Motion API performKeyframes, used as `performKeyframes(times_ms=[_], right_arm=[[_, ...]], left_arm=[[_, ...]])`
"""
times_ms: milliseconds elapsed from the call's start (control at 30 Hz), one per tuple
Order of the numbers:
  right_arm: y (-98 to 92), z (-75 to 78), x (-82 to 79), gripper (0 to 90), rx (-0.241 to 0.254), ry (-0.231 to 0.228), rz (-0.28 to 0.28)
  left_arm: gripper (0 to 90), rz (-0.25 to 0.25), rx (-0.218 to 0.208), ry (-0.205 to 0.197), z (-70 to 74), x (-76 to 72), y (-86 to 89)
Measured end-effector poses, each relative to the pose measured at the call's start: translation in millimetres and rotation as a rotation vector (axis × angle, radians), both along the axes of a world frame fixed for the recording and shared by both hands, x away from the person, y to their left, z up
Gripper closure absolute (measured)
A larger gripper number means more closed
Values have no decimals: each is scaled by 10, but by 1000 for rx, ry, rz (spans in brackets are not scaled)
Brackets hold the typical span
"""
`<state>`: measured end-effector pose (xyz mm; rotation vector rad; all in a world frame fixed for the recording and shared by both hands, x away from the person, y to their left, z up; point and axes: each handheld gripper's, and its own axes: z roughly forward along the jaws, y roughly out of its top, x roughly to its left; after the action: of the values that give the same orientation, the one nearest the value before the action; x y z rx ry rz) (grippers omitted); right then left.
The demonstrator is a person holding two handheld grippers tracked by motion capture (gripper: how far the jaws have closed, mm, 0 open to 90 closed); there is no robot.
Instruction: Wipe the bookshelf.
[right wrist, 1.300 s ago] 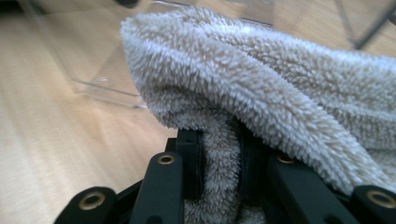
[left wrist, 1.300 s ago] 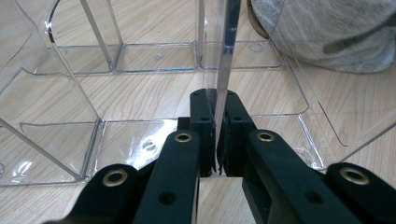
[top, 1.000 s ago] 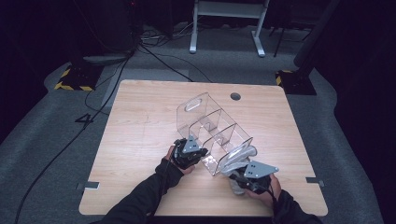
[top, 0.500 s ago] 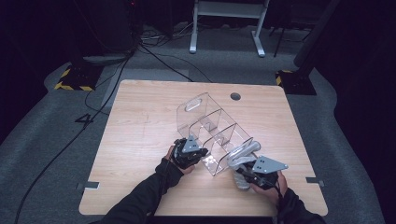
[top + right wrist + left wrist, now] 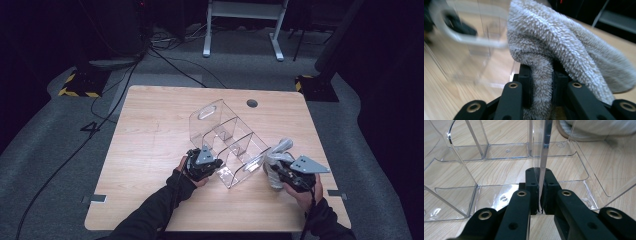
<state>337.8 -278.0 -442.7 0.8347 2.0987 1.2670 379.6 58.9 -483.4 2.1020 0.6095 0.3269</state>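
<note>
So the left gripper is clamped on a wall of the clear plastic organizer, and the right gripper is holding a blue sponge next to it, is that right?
Not quite. The right gripper holds a grey fluffy cloth, not a blue sponge; the right gripper view shows its jaws shut on a fold of it. The rest stands: the left gripper is clamped on a wall of the clear plastic organizer.
</note>
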Motion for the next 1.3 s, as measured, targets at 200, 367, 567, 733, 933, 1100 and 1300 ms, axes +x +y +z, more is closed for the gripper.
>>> performKeyframes(times_ms=[200, 367, 567, 733, 933, 1100, 1300], right_arm=[[178, 248, -159, 751, 41, -58, 95], [510, 241, -380, 752, -17, -81, 258], [897, -49, -512, 752, -126, -11, 413], [934, -384, -426, 754, -211, 48, 434], [759, -412, -345, 754, -245, 51, 361], [446, -306, -186, 755, -201, 38, 188], [51, -74, -11, 756, -63, -17, 21]], left_arm=[[856, 6, 10, -1, 6, -35, -35], [857, 7, 12, -4, 6, -36, -45], [857, 4, 3, 9, 1, -35, -44], [856, 2, 13, 14, 9, -31, -45], [856, -7, 6, 22, 6, -19, -35], [850, -33, 21, -4, 7, -7, -28], [851, -24, 9, 13, 3, -5, -27]])
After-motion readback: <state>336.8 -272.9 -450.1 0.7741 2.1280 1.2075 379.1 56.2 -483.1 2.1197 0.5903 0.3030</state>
